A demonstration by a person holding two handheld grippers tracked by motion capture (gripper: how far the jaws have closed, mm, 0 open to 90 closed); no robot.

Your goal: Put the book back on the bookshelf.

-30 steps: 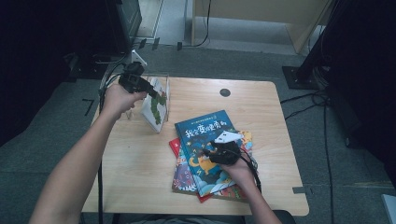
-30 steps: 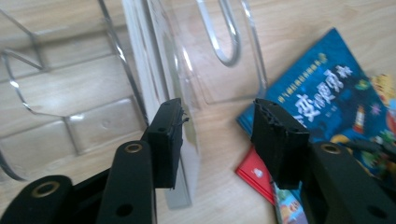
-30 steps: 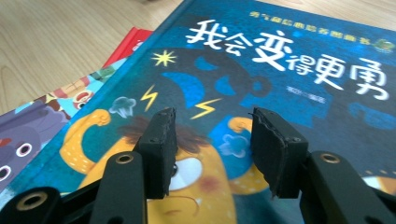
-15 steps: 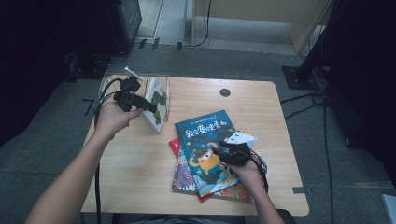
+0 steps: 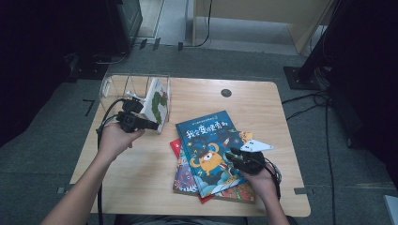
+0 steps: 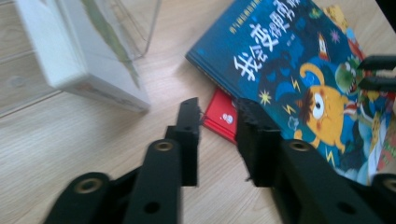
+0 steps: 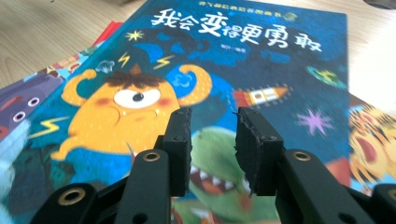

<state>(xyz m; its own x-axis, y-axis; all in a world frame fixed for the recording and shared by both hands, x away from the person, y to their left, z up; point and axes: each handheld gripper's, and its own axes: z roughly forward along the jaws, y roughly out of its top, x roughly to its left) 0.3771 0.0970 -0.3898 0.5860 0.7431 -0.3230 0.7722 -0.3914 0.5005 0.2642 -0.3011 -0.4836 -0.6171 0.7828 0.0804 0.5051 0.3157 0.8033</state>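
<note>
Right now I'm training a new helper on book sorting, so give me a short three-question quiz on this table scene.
1. True or false: the blue book lies on top of the pile of books.
2. Which holds a book standing upright? A) the clear rack B) the right gripper C) the floor
3. What is between the jaws of the left gripper?

Key
1. True: the blue book covers the red book and the others beneath it.
2. A: a white book stands in the rack at the table's far left corner.
3. Nothing: its jaws have just been closing, with only air between them, above the wooden table.
</note>
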